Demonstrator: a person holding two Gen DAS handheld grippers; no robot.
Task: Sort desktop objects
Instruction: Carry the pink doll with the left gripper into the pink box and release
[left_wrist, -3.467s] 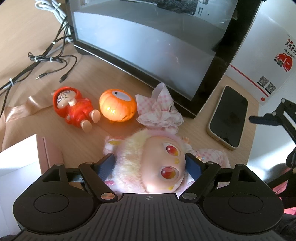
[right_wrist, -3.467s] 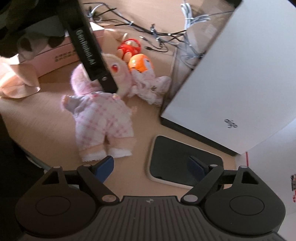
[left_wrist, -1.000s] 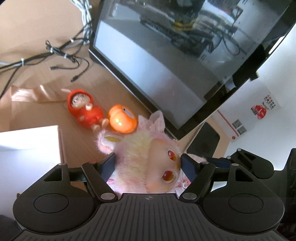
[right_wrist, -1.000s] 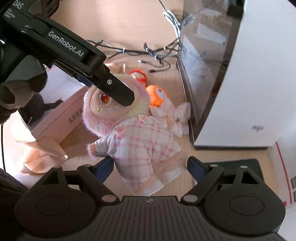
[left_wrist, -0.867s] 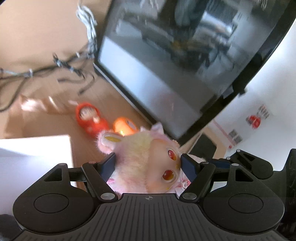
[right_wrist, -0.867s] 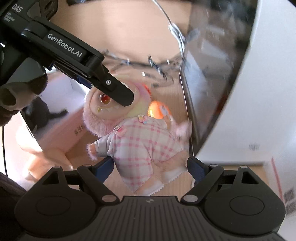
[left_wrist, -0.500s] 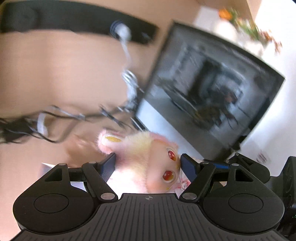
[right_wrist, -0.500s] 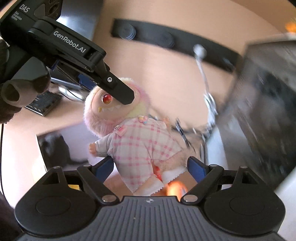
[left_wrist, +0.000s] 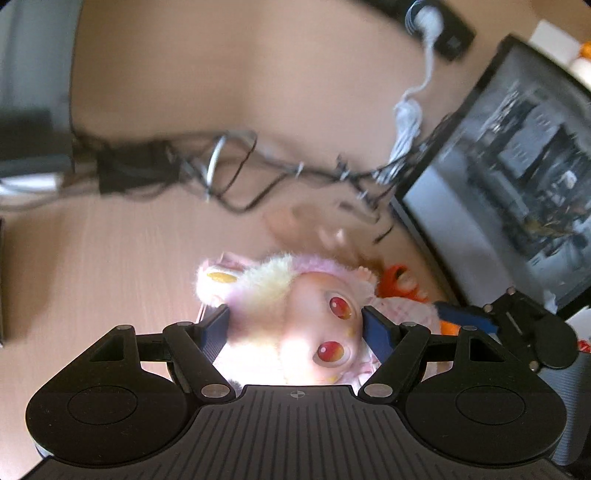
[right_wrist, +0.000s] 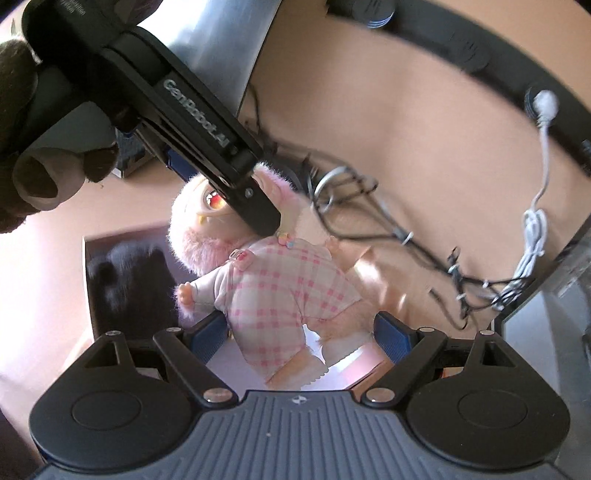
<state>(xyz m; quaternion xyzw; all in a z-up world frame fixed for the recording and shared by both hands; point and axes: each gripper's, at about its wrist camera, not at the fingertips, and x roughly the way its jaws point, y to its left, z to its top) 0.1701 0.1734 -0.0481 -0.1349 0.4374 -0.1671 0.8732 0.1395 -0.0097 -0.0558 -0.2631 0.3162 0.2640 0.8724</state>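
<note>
Left claw (left_wrist: 294, 326) clamps plush doll (left_wrist: 295, 314) by its head; right claw (right_wrist: 300, 334) spread around its legs, not gripping. Carry level, release over box (right_wrist: 122, 280).

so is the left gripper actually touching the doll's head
Touching. In the left wrist view the left gripper has a blue pad pressed into each side of the plush doll head; the right wrist view shows its finger against the face.

Light wooden desk (left_wrist: 110, 258). Tangled black cables (left_wrist: 236, 173) and a coiled white cable (left_wrist: 408, 118) lying on it, beside a dark monitor (left_wrist: 517, 177).
</note>
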